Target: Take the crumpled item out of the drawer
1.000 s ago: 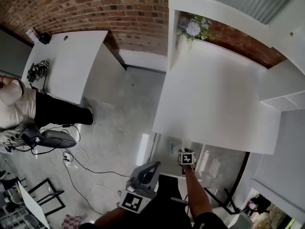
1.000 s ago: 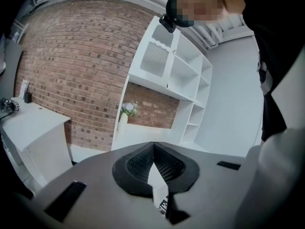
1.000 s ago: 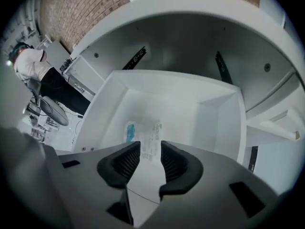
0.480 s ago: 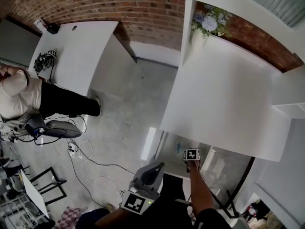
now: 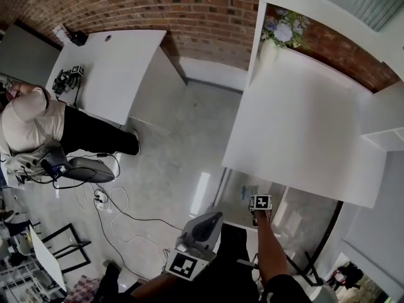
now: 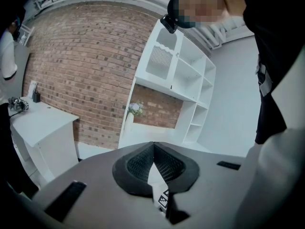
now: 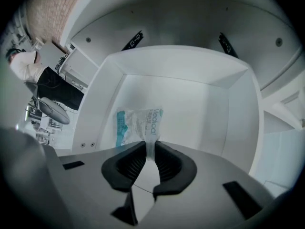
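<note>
Contact (image 7: 149, 144) is what the coming move turns on: the right hand-held gripper (image 7: 149, 149) has its jaws drawn close together with the near edge of the crumpled packet (image 7: 138, 125) pinched between them, so it is gripping the task's thing, not hovering over it. The rest of the packet, clear film with a teal band and print, fans out from the jaws toward the far wall of the white drawer (image 7: 228, 113). It lies on the drawer floor, left of the middle, and seems clear of the side walls. Its long axis seems to run roughly away from the jaws, near to far along the drawer, though the crumpling makes that a loose reading. Seen from the head view, the drawer (image 5: 233, 183) stands open under the near edge of the white worktop (image 5: 303, 125), and the right hand-held gripper (image 5: 260, 202) reaches into it with a speck of teal just to its left. The left hand-held gripper (image 5: 211, 219) hangs well back, nearer the person and left of the drawer. In its own view, its jaws (image 6: 153, 149) are pressed together on nothing and point out at the shelving (image 6: 190, 85) and brick wall (image 6: 81, 70). The right arm is thus the only one placed to act, and the likely demand is a lift up and back toward the person, away from the drawer's far wall, with only a thin edge held.
</note>
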Action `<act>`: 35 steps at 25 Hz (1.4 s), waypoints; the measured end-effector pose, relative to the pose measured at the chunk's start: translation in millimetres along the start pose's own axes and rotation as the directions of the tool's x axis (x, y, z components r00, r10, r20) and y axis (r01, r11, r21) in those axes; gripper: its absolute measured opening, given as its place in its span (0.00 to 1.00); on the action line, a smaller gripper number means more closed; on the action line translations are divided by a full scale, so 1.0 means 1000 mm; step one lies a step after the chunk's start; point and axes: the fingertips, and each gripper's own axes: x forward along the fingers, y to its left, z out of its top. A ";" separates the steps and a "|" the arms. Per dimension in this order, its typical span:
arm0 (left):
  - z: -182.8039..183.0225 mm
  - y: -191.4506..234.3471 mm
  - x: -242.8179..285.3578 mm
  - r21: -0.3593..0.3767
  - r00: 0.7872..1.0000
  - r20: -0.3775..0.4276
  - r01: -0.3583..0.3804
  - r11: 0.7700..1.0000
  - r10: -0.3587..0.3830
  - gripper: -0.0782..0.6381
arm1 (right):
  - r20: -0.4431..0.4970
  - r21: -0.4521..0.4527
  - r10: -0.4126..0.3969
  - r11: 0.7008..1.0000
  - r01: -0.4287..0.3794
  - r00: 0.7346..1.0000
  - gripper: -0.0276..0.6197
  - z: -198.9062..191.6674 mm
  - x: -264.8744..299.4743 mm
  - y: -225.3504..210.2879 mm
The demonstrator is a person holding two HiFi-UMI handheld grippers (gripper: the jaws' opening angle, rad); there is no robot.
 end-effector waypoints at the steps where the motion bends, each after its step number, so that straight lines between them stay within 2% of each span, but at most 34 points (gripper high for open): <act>1: 0.003 -0.001 -0.008 0.000 1.000 0.007 0.004 1.000 -0.004 0.14 | 0.017 0.010 -0.004 1.000 0.004 1.000 0.15 -0.001 -0.008 0.003; 8: 0.018 -0.011 -0.078 0.030 0.995 0.084 0.047 0.998 -0.050 0.14 | 0.194 0.019 -0.043 0.999 0.040 0.980 0.15 -0.010 -0.086 0.032; 10: 0.018 -0.012 -0.104 0.046 0.994 0.093 0.051 0.998 -0.055 0.14 | 0.264 0.014 -0.050 0.999 0.048 0.963 0.15 -0.014 -0.118 0.046; 12: 0.022 -0.013 -0.123 0.071 0.990 0.122 0.062 0.996 -0.070 0.14 | 0.350 0.013 -0.055 0.998 0.054 0.935 0.15 -0.012 -0.155 0.060; 18: 0.034 -0.019 -0.172 0.093 0.974 0.198 0.094 0.991 -0.111 0.14 | 0.570 -0.032 -0.053 0.996 0.087 0.820 0.15 -0.031 -0.265 0.111; 22: 0.038 -0.038 -0.192 0.106 0.963 0.220 0.134 0.985 -0.154 0.14 | 0.702 -0.037 -0.052 0.993 0.109 0.710 0.15 -0.048 -0.347 0.138; 26: 0.020 -0.066 -0.197 0.142 0.964 0.174 0.176 0.974 -0.199 0.14 | 0.791 -0.031 -0.041 0.994 0.107 0.610 0.15 -0.067 -0.412 0.150; 32: 0.009 -0.114 -0.196 0.168 0.963 0.172 0.179 0.970 -0.207 0.14 | 0.862 -0.035 -0.018 0.995 0.096 0.507 0.15 -0.098 -0.476 0.140; 35: -0.003 -0.132 -0.193 0.174 0.968 0.160 0.166 0.971 -0.194 0.14 | 0.883 -0.061 0.010 0.994 0.093 0.470 0.15 -0.107 -0.493 0.135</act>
